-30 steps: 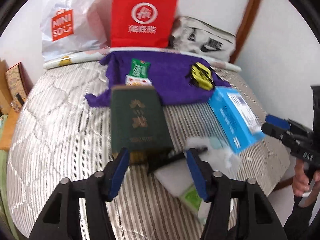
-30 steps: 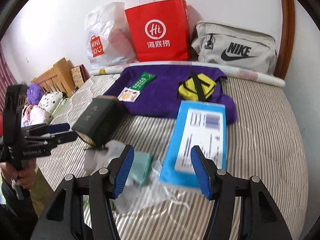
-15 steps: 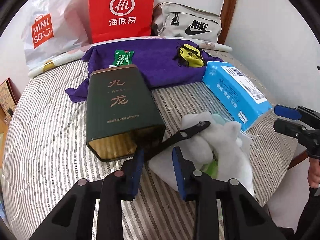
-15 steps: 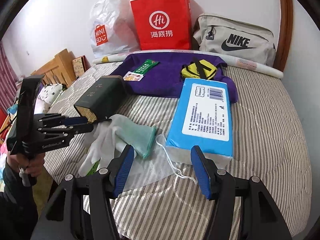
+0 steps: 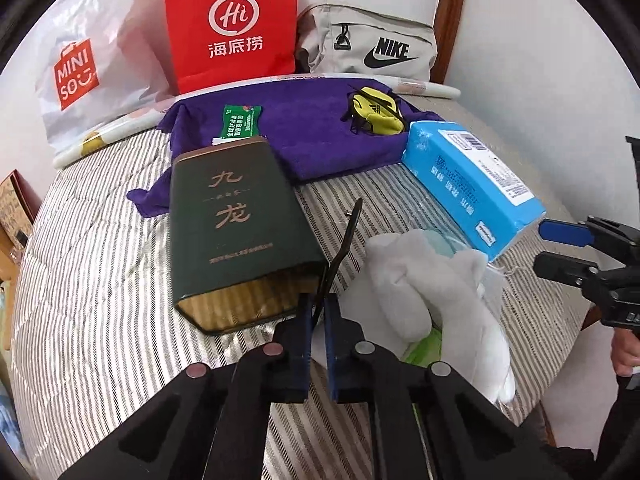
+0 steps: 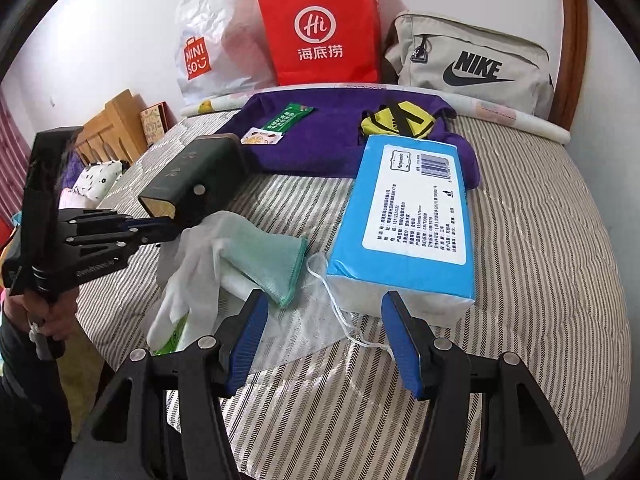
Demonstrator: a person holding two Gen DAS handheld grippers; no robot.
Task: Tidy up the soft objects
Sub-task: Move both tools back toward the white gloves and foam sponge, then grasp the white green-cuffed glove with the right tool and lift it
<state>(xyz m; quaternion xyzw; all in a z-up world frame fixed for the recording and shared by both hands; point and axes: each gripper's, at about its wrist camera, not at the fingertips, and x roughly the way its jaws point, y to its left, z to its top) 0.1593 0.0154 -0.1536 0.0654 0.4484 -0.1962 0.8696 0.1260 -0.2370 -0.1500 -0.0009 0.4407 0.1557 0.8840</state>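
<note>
while the left gripper (image 5: 316,322) kept its jaws nearly closed on the thin black lid flap (image 5: 340,252) of the dark green tin (image 5: 236,232), the step in hand appeared to be holding the container open for loading. the tin lay on its side on the striped bed (image 6: 540,240), its open gold-lined mouth facing the camera; no contents were visible inside, though the interior was partly shadowed. the right gripper (image 6: 324,340) hovered with jaws wide and empty, just short of the soft pile. that pile, white gloves (image 6: 188,276) with a green mesh cloth (image 6: 264,264) on top, lay beside the tin mouth, next to a blue tissue pack (image 6: 416,216) and a clear drawstring bag (image 6: 320,320). the next move, by judgement, called for the right jaws to descend on a soft item, pinch it and carry it into the tin. a purple towel (image 6: 332,140) further back carried a green sachet (image 6: 286,118) and a yellow pouch (image 6: 396,122)
</note>
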